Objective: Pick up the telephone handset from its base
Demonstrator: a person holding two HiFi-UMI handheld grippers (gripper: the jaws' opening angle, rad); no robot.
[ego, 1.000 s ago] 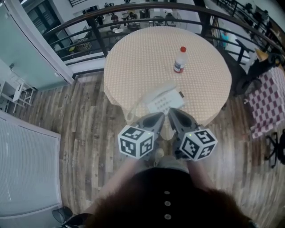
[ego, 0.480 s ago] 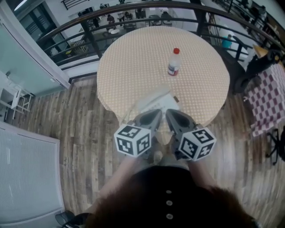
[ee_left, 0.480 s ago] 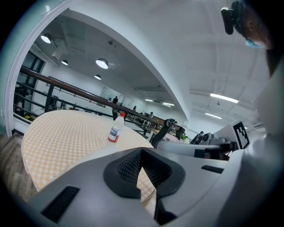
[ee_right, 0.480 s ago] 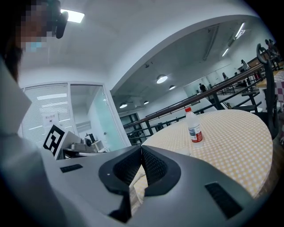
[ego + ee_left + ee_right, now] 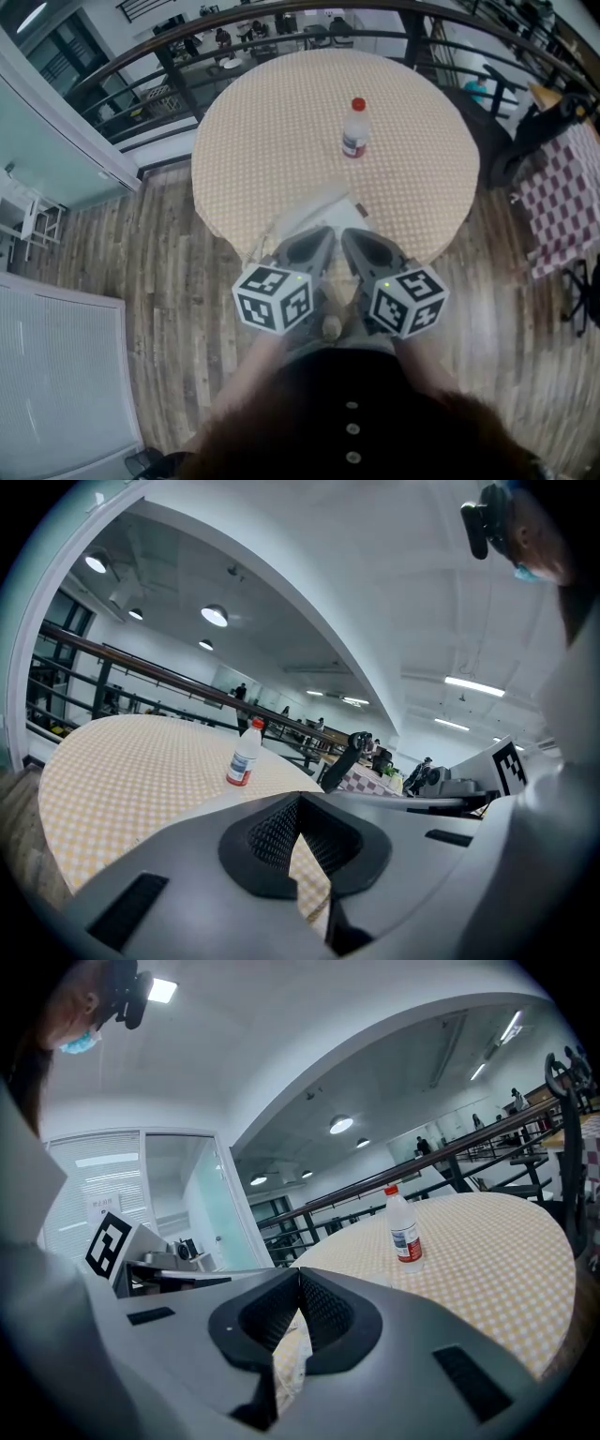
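The white telephone (image 5: pixel 317 208) lies on the near edge of the round table (image 5: pixel 281 122), which wears a yellow checked cloth. In the head view only the phone's far part shows, and I cannot make out the handset apart from the base. My left gripper (image 5: pixel 321 238) and right gripper (image 5: pixel 350 238) stand side by side above the phone's near end and hide it. Both point toward the table with their jaws closed tip to tip and nothing between them, as the left gripper (image 5: pixel 300 800) and the right gripper (image 5: pixel 300 1274) show in their own views.
A clear bottle (image 5: pixel 353 128) with a red cap stands upright past the phone, also as the bottle (image 5: pixel 244 755) and the bottle (image 5: pixel 404 1228). A dark railing (image 5: pixel 187 47) curves behind the table. A chair with checked cloth (image 5: pixel 562 202) stands at the right on wooden floor (image 5: pixel 159 281).
Both grippers have come forward over the table's near edge and cover more of the telephone. Their jaws stayed shut.
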